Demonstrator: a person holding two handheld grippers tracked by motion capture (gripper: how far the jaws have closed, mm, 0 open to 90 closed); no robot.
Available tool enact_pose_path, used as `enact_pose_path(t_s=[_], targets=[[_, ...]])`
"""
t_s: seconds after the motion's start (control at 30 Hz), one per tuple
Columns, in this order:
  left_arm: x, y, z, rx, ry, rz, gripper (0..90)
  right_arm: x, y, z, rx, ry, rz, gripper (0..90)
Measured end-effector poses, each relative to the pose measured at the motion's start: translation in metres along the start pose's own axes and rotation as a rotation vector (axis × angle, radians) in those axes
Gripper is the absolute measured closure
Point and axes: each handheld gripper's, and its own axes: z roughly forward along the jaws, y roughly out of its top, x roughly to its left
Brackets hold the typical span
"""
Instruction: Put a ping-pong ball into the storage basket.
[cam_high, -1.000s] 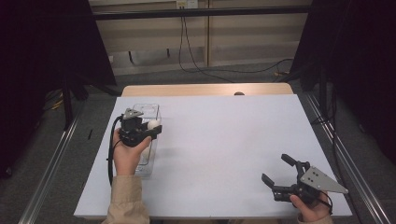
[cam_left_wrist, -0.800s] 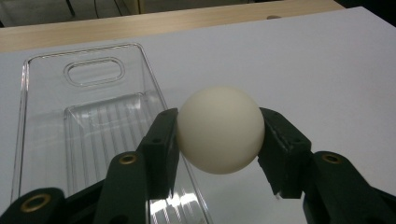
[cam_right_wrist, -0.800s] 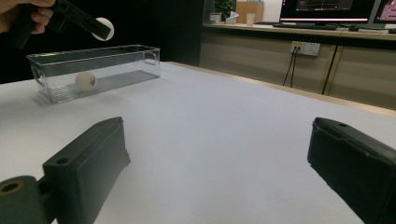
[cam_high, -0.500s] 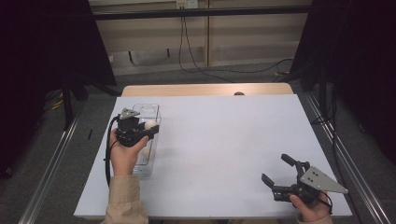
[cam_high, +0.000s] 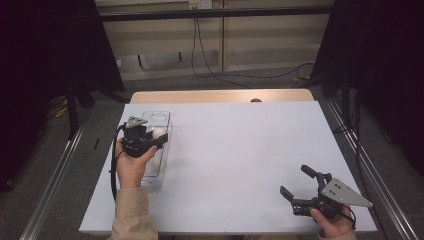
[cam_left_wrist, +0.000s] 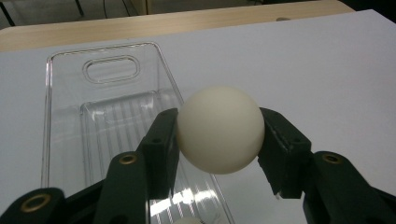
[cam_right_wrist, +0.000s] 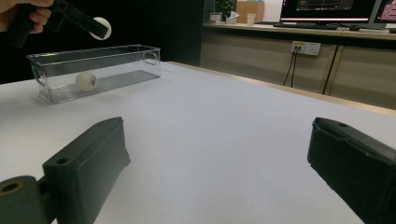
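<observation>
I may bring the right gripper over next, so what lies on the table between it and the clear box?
Nothing: in the high view the white table is bare between the right gripper and the clear box; the right gripper view agrees.

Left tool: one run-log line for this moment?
left tool: shut on white ball | above clear bin | second ball in bin | right tool: open, idle

Even overhead light, dim surrounds; glare on tray; near jaws prob. blurred.
</observation>
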Motion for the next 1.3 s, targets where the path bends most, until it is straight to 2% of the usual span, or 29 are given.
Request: enact_pose_path(t_s=[0.53,0.9,1.3], targets=[[0.009,-0.004,0.0,0.013,0.028,-0.011,51.0,-0.001,0.0,0.0,-0.002,-0.004,0.01,3.8],[0.015,-0.009,0.001,0.023,0.061,-0.021,51.0,-0.001,-0.001,0.0,0.001,0.0,0.009,3.8],[0.019,-0.011,-0.001,0.018,0.067,-0.027,51.0,-0.002,0.0,0.0,0.0,0.001,0.005,3.8]])
